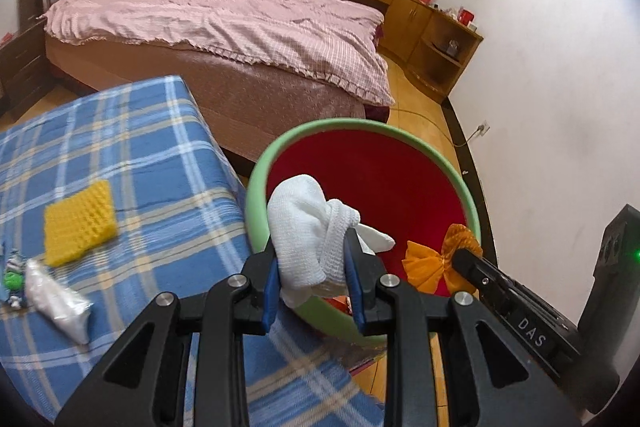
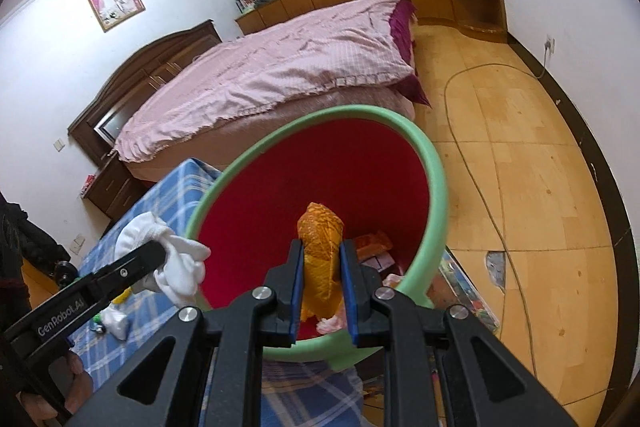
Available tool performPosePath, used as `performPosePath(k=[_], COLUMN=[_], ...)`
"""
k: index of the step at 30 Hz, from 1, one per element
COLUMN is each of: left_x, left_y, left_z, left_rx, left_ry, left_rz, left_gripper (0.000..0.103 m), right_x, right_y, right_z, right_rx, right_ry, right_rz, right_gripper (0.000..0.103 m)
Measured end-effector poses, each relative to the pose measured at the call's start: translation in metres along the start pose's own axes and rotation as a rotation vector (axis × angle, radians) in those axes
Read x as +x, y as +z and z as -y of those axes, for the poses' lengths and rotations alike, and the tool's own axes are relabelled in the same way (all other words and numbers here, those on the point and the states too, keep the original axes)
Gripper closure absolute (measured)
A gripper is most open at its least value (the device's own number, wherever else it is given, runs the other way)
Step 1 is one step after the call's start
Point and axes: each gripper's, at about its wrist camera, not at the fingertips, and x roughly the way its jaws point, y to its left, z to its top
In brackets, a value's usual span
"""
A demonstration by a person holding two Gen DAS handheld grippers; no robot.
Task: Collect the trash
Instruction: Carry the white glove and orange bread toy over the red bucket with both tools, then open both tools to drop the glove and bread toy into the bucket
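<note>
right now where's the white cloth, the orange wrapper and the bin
white cloth (image 1: 298,239), left wrist view, middle of the wad
orange wrapper (image 2: 322,259), right wrist view, middle between the pads
bin (image 2: 436,187), right wrist view, green rim

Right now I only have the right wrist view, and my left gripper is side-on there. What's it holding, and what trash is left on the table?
Observer: The left gripper is shut on a white cloth wad, at the green bin's near rim.
Operator: And on the table?
Observer: A yellow bumpy sponge lies flat on the blue plaid cover.
Operator: Anything else?
Observer: A white plastic packet lies nearer than the sponge, beside a small green and striped item.
</note>
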Motion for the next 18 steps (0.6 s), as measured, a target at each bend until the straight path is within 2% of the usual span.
performPosePath(k=[6,10,18], left_x=[0.022,0.024,0.027], left_y=[-0.005,-0.004,-0.002], left_z=[0.0,0.003,0.007], left_rx=[0.008,0.026,0.015], left_ry=[0.011,0.022,0.006], left_rz=[-0.038,-0.021,-0.033], left_gripper=[0.075,0.074,0.062], right_x=[0.017,0.022,0.026], right_y=[-0.003,-0.006,-0.006], right_z=[0.01,0.011,0.014], right_rx=[0.015,0.007,0.021], right_ry=[-0.024,-0.028,0.002], right_rz=[-0.032,-0.036,-0.045], right_gripper=[0.083,0.083,0.081])
